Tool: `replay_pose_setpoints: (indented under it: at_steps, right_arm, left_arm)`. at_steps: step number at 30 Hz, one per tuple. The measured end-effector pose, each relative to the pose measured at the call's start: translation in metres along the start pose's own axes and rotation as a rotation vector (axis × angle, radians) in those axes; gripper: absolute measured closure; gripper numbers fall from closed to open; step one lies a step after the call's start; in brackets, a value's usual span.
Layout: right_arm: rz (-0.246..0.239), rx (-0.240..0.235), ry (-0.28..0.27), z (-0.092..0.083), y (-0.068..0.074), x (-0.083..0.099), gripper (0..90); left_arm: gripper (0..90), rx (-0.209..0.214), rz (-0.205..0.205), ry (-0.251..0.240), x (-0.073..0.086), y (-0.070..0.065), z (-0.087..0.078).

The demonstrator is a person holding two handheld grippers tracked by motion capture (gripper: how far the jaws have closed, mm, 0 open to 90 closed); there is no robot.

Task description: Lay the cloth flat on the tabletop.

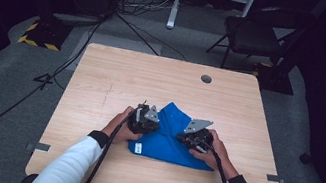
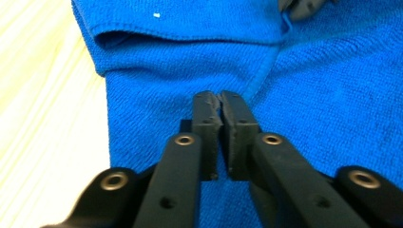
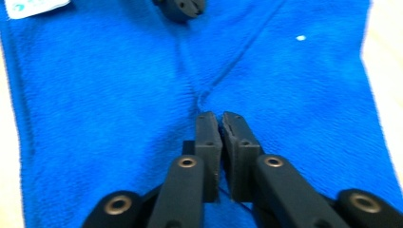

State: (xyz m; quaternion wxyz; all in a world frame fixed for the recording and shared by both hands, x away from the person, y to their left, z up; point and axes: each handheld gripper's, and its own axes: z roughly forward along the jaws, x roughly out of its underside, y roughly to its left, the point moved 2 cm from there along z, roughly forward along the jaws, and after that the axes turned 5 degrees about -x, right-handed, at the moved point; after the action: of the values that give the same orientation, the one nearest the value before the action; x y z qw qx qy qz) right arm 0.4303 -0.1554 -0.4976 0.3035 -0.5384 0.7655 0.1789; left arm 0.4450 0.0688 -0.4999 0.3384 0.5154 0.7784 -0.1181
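Left gripper point(image 1: 144, 120): jaws brought together, pads meeting at the tips; seen from above it sits on the near-left part of the blue cloth point(image 1: 171, 136), held by the left hand point(image 1: 118, 123).
Left grip: in the left gripper view the closed tips point(image 2: 220, 102) press down onto the cloth point(image 2: 323, 95) right at a stitched hem; whether any fabric is pinched between the pads I cannot tell.
Ahead of left jaws: a folded edge of cloth lies across; bare tabletop point(image 2: 43, 123) to the side.
Blue cloth: folded, roughly triangular, on the wooden table point(image 1: 117, 78), under and between both tools; white label point(image 1: 138, 147) at its near-left corner.
Right gripper point(image 1: 192, 136): jaws likewise closed, on the cloth's right part, held by the right hand point(image 1: 214, 149).
Right grip: in the right gripper view the tips point(image 3: 220, 118) rest on the cloth point(image 3: 104, 118) just below where two hems meet; fabric between the pads cannot be made out.
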Motion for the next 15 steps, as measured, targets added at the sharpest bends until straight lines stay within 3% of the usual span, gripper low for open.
replay_pose_setpoints:
  at_steps: [2,4,5,7,8,9,10,15]
  right_arm:
    - [0.007,0.022,-0.006,-0.002,-0.003,0.001,88.9]
    - [0.027,0.056,-0.033,-0.008,-0.008,0.001,89.0]
    - [0.027,0.056,-0.033,-0.008,-0.008,0.001,89.0]
    - [0.06,0.1,-0.077,-0.018,-0.016,0.0,89.2]
    - [0.072,0.115,-0.087,-0.022,-0.019,0.0,89.2]
    - [0.072,0.115,-0.087,-0.022,-0.019,0.0,89.2]
    - [0.087,0.151,-0.113,-0.03,-0.025,0.0,89.3]
    - [0.116,0.195,-0.116,-0.037,-0.037,0.001,89.3]
  left_arm:
    - [88.2,-0.002,-0.017,-0.013,0.001,0.002,-0.002]
    - [76.7,-0.014,-0.024,-0.01,0.0,0.003,-0.003]
    - [76.7,-0.008,-0.033,-0.015,0.0,0.003,-0.002]
    - [63.6,-0.002,-0.036,-0.022,-0.004,0.002,-0.002]
    - [62.3,-0.008,-0.038,-0.019,-0.005,0.001,-0.002]
    - [62.3,0.003,-0.037,-0.026,-0.007,0.0,-0.002]
    - [56.7,0.01,-0.028,-0.025,-0.01,-0.001,-0.001]
    - [46.9,0.01,-0.001,-0.005,-0.023,-0.009,0.009]
